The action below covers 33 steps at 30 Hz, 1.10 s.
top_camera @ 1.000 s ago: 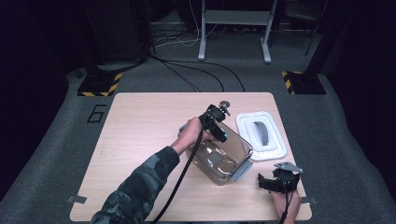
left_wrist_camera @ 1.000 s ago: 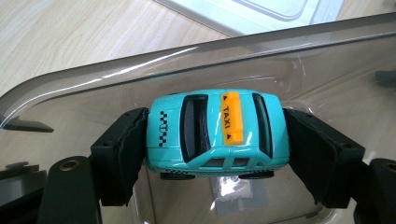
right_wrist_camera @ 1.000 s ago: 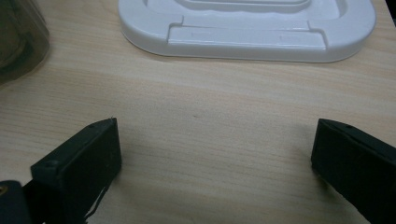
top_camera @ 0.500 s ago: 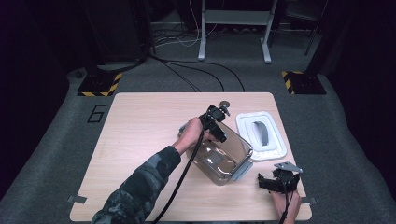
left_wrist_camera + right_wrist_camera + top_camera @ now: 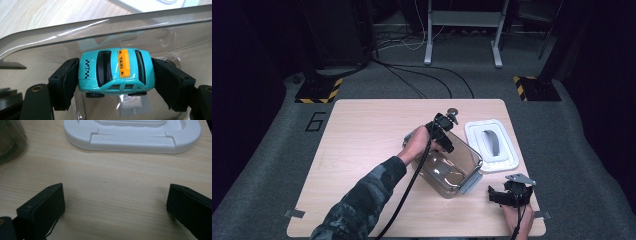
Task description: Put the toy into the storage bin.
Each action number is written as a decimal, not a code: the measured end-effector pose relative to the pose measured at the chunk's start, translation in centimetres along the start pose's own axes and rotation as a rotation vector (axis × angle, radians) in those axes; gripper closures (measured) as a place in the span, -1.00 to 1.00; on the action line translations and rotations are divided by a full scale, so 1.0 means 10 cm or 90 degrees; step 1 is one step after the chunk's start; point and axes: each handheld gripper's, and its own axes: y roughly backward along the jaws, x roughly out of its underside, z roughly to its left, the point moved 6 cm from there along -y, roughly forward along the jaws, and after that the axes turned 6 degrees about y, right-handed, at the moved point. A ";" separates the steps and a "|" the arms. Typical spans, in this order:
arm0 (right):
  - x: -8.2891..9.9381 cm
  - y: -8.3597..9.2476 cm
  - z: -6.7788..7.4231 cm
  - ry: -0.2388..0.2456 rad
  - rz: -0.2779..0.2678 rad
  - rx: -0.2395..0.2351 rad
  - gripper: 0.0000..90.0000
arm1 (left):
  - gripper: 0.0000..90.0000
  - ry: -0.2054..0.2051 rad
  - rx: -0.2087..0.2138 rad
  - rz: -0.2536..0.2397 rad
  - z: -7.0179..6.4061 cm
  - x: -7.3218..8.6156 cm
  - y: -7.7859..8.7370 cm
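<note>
A person seated at the lower edge of the high view works over a pale wooden table (image 5: 362,150), a gripper in each hand. The left gripper (image 5: 443,136), at the centre of the frame and just above the near-left rim of a clear plastic container (image 5: 447,167), has its 2 black jaws clamped on a turquoise toy taxi (image 5: 115,71). In the left gripper view the car fills the middle of the frame, held by its nose and tail with its roof toward the camera; an orange roof sign reading "TAXI" runs across it, and 2 of its wheels show along its lower edge. The container's transparent wall and curved rim arch across the upper half of that view behind the car, so the taxi hangs at the container's mouth; whether it is inside the rim or just above it I cannot tell.

The right gripper (image 5: 511,192) sits at the lower right of the high view, low over the table, well apart from the container. In the right gripper view its 2 jaws stand wide apart at the lower corners of the frame with bare wood between them. A white lid (image 5: 132,135) with a grey handle lies flat along the top of that view; in the high view it lies just right of the container.
</note>
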 end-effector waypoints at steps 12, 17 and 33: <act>0.00 0.00 0.00 0.005 -0.005 0.001 -0.97 | -0.81 -0.027 0.013 -0.035 -0.10 0.03 0.15; 0.00 0.00 0.00 0.005 -0.002 -0.001 -0.97 | -0.89 -0.044 0.022 -0.064 -0.14 0.14 0.36; 0.00 0.00 0.00 0.003 -0.001 -0.001 -0.97 | -1.00 -0.071 0.029 -0.151 -0.06 0.64 0.86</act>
